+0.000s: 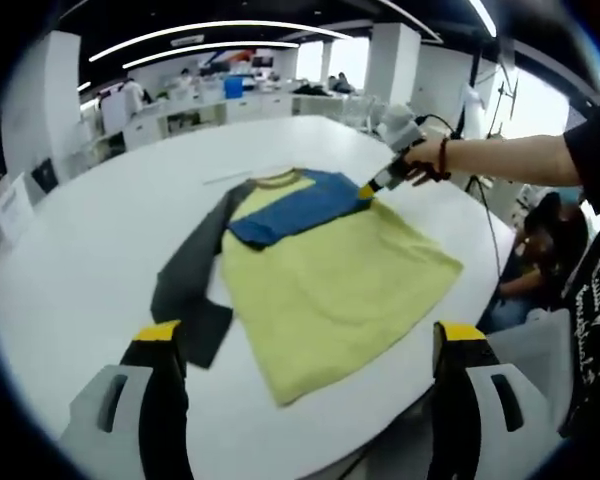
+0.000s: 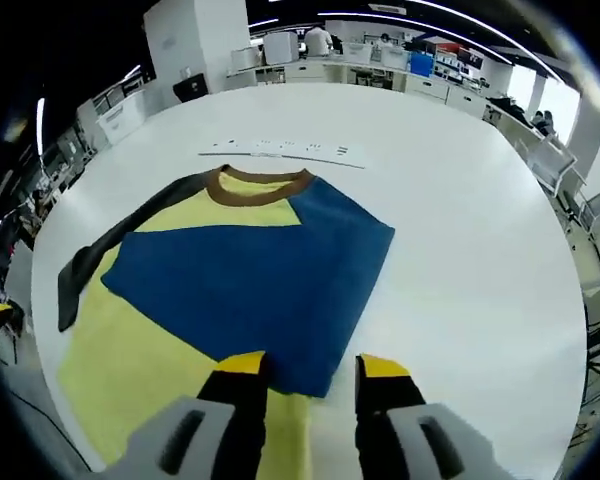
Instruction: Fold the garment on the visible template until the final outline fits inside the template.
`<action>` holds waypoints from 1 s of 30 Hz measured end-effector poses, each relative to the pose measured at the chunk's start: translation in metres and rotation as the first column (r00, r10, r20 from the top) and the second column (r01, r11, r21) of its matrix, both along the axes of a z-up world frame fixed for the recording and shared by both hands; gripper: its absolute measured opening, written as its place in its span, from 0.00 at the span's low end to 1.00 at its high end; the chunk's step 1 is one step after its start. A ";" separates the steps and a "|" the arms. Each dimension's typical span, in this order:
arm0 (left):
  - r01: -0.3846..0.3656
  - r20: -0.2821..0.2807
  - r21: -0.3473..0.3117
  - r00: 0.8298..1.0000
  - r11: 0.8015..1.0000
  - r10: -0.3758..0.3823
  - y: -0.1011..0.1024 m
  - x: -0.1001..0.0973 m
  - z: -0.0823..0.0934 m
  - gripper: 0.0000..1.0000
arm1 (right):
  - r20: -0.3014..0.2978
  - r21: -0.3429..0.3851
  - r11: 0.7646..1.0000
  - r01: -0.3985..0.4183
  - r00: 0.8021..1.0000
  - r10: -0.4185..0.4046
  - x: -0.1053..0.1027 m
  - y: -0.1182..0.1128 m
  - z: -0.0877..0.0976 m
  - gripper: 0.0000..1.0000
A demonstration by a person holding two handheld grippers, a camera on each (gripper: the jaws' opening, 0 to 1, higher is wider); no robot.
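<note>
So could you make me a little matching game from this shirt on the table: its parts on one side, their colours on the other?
Parts:
1. collar
2. folded-over sleeve
3. spread-out sleeve
4. body of the shirt

Colours:
A. yellow
B. dark grey
C. brown
D. blue

Pairs: 1-C, 2-D, 3-B, 4-A

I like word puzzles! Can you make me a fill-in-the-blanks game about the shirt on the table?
1. The blue sleeve is folded across the shirt's ____ body.
2. The other sleeve, lying out flat, is dark ____.
3. The shirt's collar is ____.
4. The table under the shirt is ____.

Missing words: yellow; grey; brown; white
</note>
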State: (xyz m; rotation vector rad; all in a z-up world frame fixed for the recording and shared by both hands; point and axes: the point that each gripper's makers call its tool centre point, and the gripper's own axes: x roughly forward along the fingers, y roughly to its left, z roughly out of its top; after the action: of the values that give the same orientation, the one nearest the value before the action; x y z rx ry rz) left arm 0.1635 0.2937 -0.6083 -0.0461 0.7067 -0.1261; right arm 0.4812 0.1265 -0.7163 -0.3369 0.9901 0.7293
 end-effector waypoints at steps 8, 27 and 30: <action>-0.006 0.005 -0.004 1.000 1.000 0.006 0.002 -0.002 -0.001 0.99 | -0.021 -0.011 0.997 0.073 0.997 -0.074 -0.003 -0.006 -0.006 0.19; -0.003 -0.012 0.004 1.000 1.000 0.003 0.002 -0.004 -0.003 0.99 | -0.019 -0.037 0.998 0.054 0.998 -0.055 -0.002 -0.010 -0.014 0.02; -0.001 -0.012 0.008 1.000 1.000 0.001 0.002 -0.003 -0.003 0.98 | -0.016 -0.051 0.998 0.030 0.999 -0.031 0.000 -0.016 -0.014 0.01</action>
State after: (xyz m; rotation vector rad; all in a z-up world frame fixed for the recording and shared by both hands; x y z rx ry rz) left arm 0.1607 0.2957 -0.6113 -0.0395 0.7196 -0.1219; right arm 0.4809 0.1108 -0.7305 -0.3597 1.0283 0.6814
